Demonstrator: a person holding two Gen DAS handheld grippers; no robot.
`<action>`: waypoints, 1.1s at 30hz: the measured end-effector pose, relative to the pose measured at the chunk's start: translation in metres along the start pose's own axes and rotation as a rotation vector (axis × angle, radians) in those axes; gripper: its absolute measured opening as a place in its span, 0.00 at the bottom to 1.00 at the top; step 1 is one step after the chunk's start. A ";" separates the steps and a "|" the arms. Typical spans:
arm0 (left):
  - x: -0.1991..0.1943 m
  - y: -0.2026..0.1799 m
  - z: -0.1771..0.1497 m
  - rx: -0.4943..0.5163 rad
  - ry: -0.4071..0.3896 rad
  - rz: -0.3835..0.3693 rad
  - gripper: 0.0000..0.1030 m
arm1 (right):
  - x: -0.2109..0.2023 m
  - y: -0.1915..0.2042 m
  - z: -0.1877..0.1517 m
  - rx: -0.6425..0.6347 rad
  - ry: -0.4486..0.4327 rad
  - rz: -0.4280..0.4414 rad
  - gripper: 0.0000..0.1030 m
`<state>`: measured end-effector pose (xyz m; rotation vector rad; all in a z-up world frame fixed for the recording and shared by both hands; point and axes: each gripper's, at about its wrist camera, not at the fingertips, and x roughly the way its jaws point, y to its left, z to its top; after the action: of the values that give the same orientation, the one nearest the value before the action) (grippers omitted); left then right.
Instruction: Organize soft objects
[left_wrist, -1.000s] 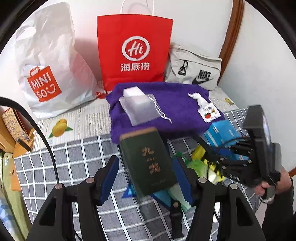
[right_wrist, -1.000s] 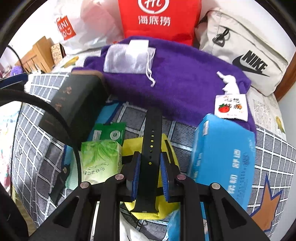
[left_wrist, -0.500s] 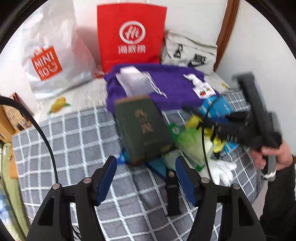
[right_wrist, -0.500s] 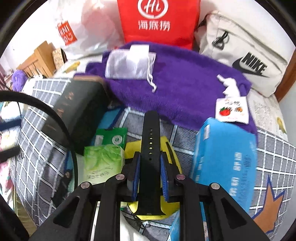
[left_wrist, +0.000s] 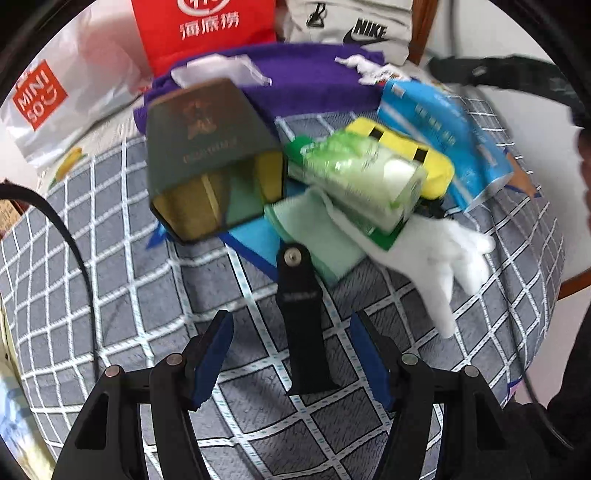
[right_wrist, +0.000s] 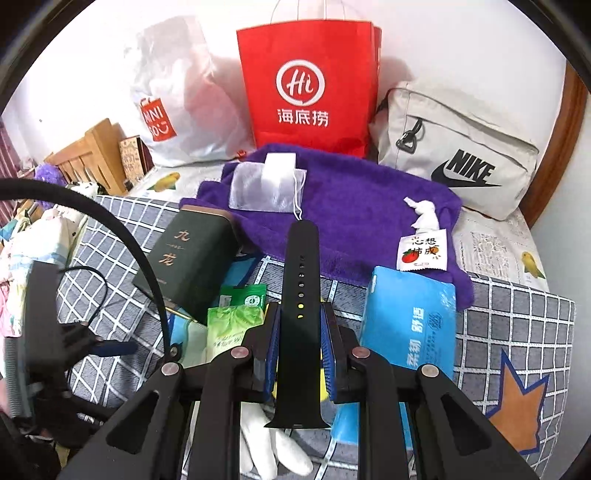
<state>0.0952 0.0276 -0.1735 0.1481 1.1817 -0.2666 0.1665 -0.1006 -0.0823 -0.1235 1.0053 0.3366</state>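
Right hand-held gripper (right_wrist: 298, 345) clamps black watch strap (right_wrist: 300, 295) above bedspread (right_wrist: 517, 314).

At the top centre of the right wrist view we see a red paper bag (right_wrist: 308, 88) standing against the white wall (right_wrist: 92, 51). Left of it leans a white plastic shopping bag (right_wrist: 173, 110) with a red logo, and to its right lies a grey Nike pouch (right_wrist: 458, 162). A wooden rack (right_wrist: 86, 155) sits at the left edge. The bed wears a grey checked cover (right_wrist: 517, 314) with an orange star patch (right_wrist: 517, 413) at lower right.
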 end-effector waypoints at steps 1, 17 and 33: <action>0.004 0.000 -0.001 -0.008 0.013 0.001 0.62 | -0.003 -0.001 -0.002 0.000 -0.007 0.002 0.20; 0.003 0.006 -0.019 -0.074 0.006 -0.052 0.24 | -0.003 -0.015 -0.027 0.047 0.002 0.047 0.20; -0.023 0.014 -0.007 -0.108 -0.059 -0.055 0.19 | -0.006 -0.019 -0.031 0.054 0.011 0.102 0.20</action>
<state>0.0847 0.0459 -0.1556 0.0134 1.1394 -0.2530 0.1453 -0.1278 -0.0951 -0.0248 1.0328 0.4017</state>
